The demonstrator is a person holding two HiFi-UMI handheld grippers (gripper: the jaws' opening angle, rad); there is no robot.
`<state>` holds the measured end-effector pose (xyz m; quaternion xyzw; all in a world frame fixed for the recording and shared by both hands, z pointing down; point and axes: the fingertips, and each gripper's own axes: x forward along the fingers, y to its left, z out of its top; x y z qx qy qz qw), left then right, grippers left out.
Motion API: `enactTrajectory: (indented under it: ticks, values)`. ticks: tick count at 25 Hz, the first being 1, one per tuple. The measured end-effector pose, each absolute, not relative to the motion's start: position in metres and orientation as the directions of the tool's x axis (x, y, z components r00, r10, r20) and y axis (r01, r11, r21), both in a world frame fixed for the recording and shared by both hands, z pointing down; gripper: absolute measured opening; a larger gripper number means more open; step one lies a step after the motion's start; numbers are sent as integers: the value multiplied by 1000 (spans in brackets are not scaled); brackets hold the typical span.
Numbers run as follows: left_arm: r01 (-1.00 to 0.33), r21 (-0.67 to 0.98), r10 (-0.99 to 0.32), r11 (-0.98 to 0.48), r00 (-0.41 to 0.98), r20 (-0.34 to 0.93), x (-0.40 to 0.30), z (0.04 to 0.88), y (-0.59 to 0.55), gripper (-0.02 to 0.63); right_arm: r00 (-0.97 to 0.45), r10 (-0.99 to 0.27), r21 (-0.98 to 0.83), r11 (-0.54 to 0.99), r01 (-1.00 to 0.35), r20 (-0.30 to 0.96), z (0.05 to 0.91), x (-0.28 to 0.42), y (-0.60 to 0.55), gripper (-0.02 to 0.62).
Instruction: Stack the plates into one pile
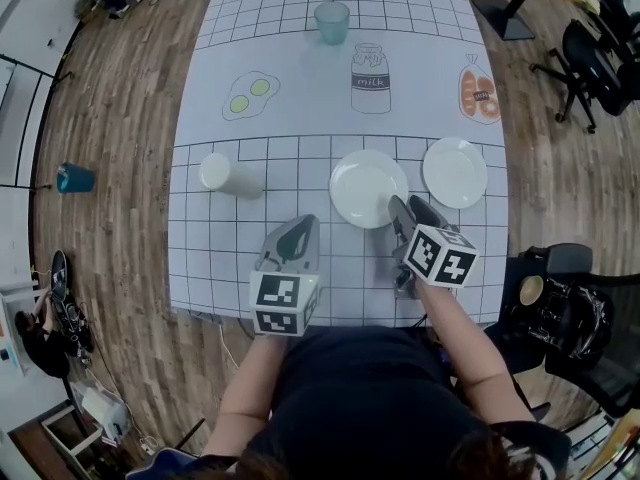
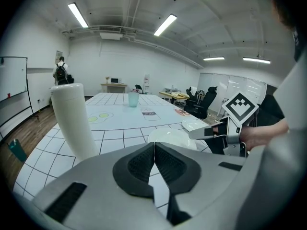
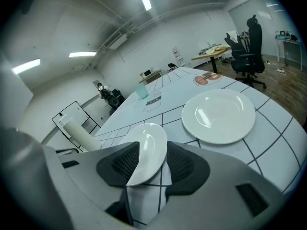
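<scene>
One plate [image 3: 149,139] rim between right gripper [image 3: 148,161] jaws

white cup [image 1: 228,176] upright | teal cup [image 1: 331,21] far end | office chair [image 1: 590,58] on floor

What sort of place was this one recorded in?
Probably an office or lab workspace: black swivel chairs, a whiteboard, ceiling strip lights, and a long table with a printed grid cloth.
</scene>
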<state>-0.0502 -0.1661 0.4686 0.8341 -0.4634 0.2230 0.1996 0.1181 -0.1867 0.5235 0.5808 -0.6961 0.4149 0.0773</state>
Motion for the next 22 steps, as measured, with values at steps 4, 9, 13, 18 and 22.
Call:
enactTrajectory:
  ticks: [4, 9, 13, 18, 22]
  values:
    - [-855, 131, -679, -503, 484, 552, -47, 467, -165, 28, -316, -764, -475, 14, -880, 563, 511, 117, -183, 172]
    - [-827, 141, -662, -545, 527, 533, -31, 459, -166, 28, -280, -802, -438, 25, -898, 527, 489, 130, -176, 171]
    - [-798, 146, -639, -585, 564, 522, -12, 455, -167, 28, -216, -841, -386, 9, -922, 496, 471, 155, -171, 170]
    - [-752, 153, -611, -641, 620, 492, 18, 446, -171, 28, -110, -871, -325, -59, -944, 479, 460, 198, -163, 172]
    - [-720, 153, -587, -677, 653, 479, 40, 441, -172, 28, -35, -871, -305, -134, -943, 490, 462, 232, -156, 172]
